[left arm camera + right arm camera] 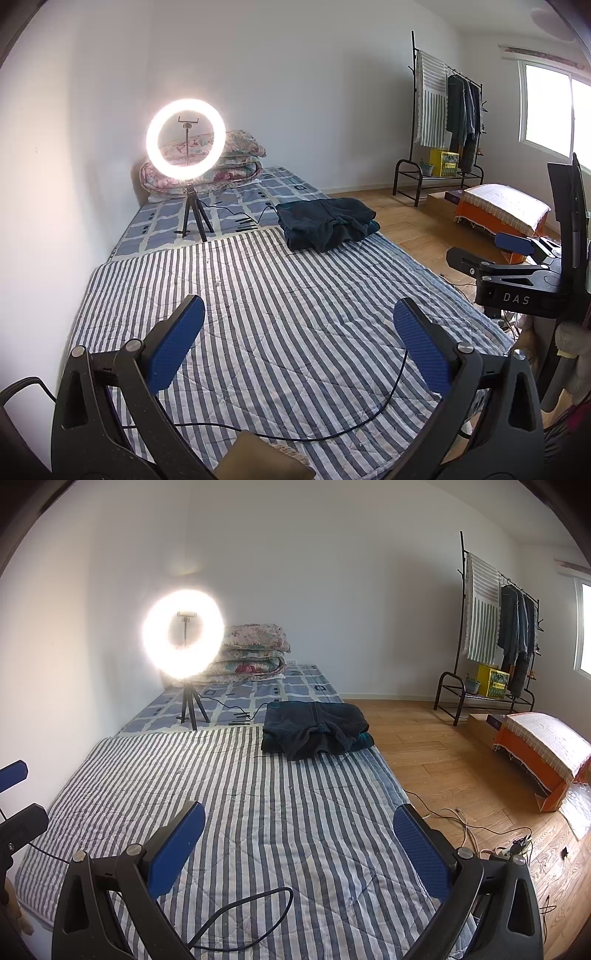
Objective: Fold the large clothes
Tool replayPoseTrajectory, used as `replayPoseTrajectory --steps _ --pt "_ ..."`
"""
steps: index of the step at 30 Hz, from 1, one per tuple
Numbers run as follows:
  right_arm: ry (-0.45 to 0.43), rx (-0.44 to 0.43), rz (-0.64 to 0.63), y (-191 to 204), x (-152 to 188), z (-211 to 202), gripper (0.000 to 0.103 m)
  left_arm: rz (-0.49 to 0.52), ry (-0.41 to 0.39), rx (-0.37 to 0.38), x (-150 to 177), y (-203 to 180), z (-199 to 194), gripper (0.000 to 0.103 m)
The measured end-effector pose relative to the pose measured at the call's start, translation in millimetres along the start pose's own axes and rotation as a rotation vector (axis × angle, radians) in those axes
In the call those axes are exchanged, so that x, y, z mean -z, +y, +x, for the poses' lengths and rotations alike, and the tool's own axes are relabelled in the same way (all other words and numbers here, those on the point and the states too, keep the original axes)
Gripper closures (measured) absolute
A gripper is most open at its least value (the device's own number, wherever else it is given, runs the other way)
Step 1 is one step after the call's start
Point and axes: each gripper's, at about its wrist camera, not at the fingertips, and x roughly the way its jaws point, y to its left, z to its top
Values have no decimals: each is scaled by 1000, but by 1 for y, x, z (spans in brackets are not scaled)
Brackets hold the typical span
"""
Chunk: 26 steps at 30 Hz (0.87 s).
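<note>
Left wrist view looks down the length of a bed covered by a striped quilt [280,314]. The left gripper [299,347] hangs above the quilt's near half with its blue pads spread wide and nothing between them. At about 3 o'clock in that view the right gripper [513,254] is seen side-on; in its own view the right gripper [299,830] likewise shows its fingers wide apart over bare stripes, holding nothing.

The task's thing, a dark garment [316,727], lies at about 1 o'clock from both grippers, at the far right edge of the quilt, well apart from either. It sits as a compact, layered bundle with a teal layer peeking out beneath, though its top folds look loose and rumpled. That fits either a piece already folded and set aside at the edge to keep the middle free, or one waiting to be pulled onto the open stripes; the views cannot settle which.

A ring light [185,137] on a small tripod stands at 11 o'clock, probably to light the quilt's working area, with folded floral bedding [236,162] stacked behind it against the wall.
</note>
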Motion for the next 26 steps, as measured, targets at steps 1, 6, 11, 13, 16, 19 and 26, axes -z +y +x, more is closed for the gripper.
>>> replayPoseTrajectory --steps 1,6,11,13,16,19,26 --pt "0 0 0 0 0 0 0 0 1 0 0 0 0 0" --pt "0 -1 -3 0 0 0 0 -1 5 0 0 1 2 0" --pt "4 -4 -10 -1 0 1 0 -3 4 -2 1 2 3 0" --pt "5 -6 -14 0 1 1 0 -4 3 -3 2 3 3 0" --pt "6 -8 -19 -1 0 2 0 -5 4 -4 2 3 4 0" --pt "6 -10 -20 -2 -1 2 0 -7 3 -4 3 4 4 0" --pt "8 -17 -21 -3 -2 2 0 -16 -12 -21 4 6 5 0"
